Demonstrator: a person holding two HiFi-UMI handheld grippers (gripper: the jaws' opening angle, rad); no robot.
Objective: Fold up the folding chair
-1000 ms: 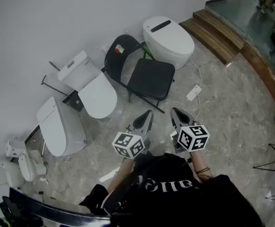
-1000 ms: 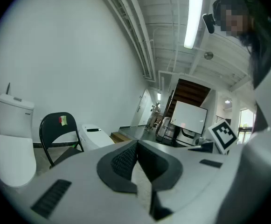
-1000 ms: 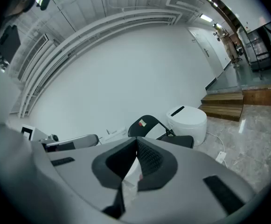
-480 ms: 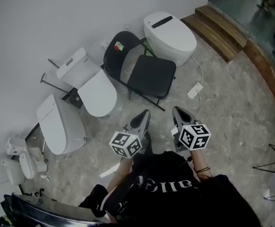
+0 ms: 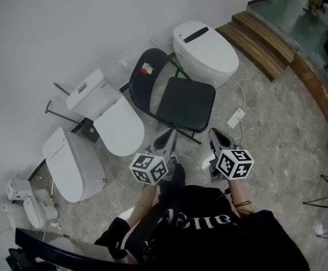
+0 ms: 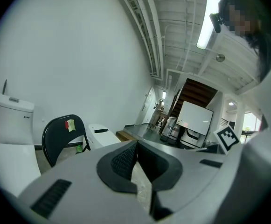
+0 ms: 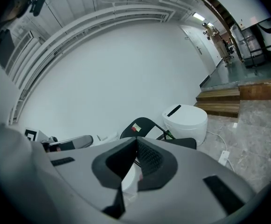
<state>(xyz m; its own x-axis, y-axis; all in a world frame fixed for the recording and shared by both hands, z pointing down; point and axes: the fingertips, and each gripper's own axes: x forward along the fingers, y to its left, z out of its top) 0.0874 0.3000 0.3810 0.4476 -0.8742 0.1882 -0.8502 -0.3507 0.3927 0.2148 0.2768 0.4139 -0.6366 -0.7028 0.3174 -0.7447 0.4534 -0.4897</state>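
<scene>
A black folding chair [image 5: 175,97] stands unfolded by the white wall, its square seat toward me and its round backrest [image 5: 145,75] carrying a small red and green sticker. In the head view my left gripper [image 5: 170,135] is shut and empty, its tips just short of the seat's near edge. The right gripper [image 5: 214,134] is likewise shut and holds nothing, a little right of the seat's near corner. The left gripper view shows the chair backrest [image 6: 63,136] at left beyond the closed jaws. From the right gripper view the chair [image 7: 147,127] appears straight ahead.
White toilets surround the chair: one at its right [image 5: 204,51], one at its left [image 5: 110,114] and another further left [image 5: 70,162]. A white plug and cable [image 5: 236,117] lie on the stone floor to the right. Wooden steps [image 5: 265,38] rise at the far right.
Both grippers have moved forward toward the chair, and the chair now sits closer to their tips. Both stay shut.
</scene>
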